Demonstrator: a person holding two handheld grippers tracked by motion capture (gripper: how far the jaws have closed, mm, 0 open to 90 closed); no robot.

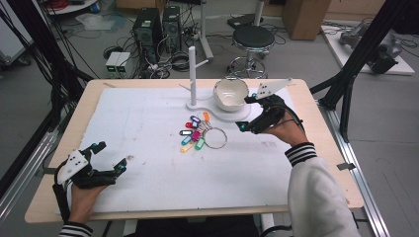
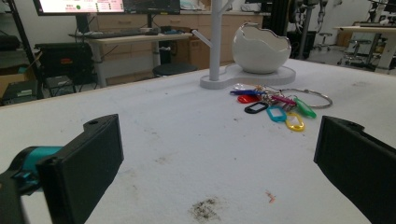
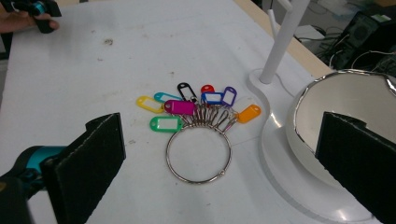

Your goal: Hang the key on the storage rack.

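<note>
A large metal key ring with several coloured key tags lies flat on the white mat near the middle of the table. Behind it stands a white holder with an upright peg post and a cracked-egg-shaped white bowl. My right gripper hovers open just right of the ring, beside the bowl, with nothing between its jaws. My left gripper stands open near the front left corner, far from the tags.
The white mat covers most of the wooden table. Small dirt marks lie on the mat in front of the left gripper. A stool, computer towers and cables stand on the floor beyond the far edge.
</note>
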